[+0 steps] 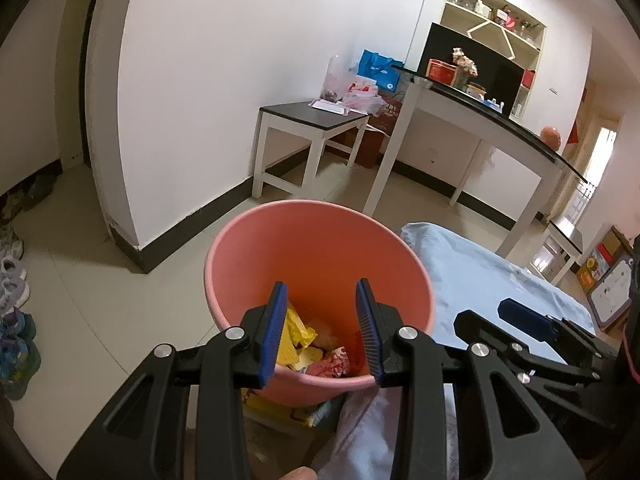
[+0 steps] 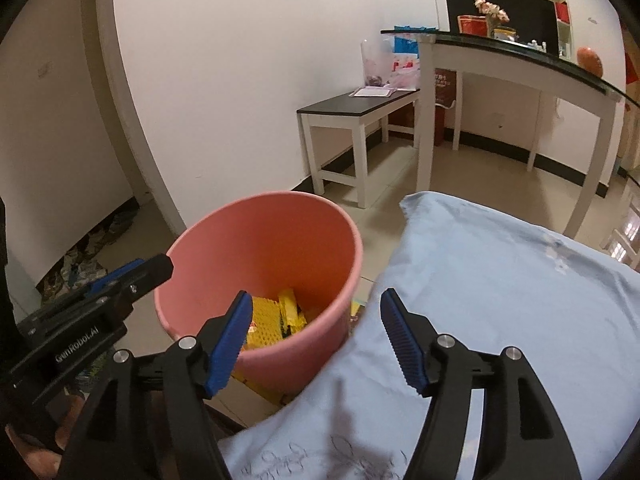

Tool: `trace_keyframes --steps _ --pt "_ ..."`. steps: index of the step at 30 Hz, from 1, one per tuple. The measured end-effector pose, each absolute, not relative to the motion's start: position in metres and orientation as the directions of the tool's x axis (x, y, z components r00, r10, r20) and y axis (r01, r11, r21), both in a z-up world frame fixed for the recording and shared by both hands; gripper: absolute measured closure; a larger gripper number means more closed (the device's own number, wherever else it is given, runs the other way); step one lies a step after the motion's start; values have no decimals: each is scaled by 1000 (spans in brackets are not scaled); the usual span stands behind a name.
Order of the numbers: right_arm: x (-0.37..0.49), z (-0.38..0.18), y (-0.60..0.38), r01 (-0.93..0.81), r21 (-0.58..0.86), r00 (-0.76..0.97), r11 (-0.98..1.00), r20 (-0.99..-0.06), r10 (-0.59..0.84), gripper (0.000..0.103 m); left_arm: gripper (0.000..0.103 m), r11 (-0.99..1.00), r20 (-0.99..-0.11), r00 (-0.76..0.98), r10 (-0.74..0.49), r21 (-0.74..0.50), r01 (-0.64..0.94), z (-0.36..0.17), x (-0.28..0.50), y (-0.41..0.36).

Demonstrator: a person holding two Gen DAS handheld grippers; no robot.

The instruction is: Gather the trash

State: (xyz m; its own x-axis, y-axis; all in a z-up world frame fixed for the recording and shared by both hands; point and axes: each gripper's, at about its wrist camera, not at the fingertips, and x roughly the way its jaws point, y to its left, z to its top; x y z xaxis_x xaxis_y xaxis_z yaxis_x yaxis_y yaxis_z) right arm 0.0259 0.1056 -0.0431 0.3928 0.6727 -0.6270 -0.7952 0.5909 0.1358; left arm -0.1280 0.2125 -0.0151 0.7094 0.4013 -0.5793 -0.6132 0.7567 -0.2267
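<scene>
A pink bucket [image 1: 320, 252] stands on the floor beside a table under a light blue cloth [image 1: 488, 276]. In it lie yellow wrappers [image 1: 294, 334] and a pink crumpled wrapper [image 1: 336, 362]. My left gripper [image 1: 322, 300] is open and empty, just above the bucket's near rim. The right wrist view shows the bucket [image 2: 260, 240] with yellow trash [image 2: 272, 318] inside. My right gripper [image 2: 316, 312] is open and empty, over the gap between the bucket's right side and the blue cloth [image 2: 500, 300]. The left gripper [image 2: 132, 276] shows at that view's left; the right gripper [image 1: 520, 316] shows at the left wrist view's right.
Yellow packaging [image 1: 280, 408] lies on the floor under the bucket's near side. A low dark-topped bench [image 1: 312, 116] with bags stands by the white wall. A tall white table [image 1: 480, 120] holds boxes and flowers. Shoes [image 1: 12, 280] line the left wall.
</scene>
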Motion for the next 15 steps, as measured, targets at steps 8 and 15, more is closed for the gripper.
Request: trace_keyframes --steps 8,15 --pt "19 -38 76 -772 122 432 623 -618 657 37 67 774 -575 716 396 -211 -597 -8 -129 190" --pt "19 -33 58 -748 129 455 652 -615 644 37 67 780 -585 710 393 -197 -594 -2 -129 172"
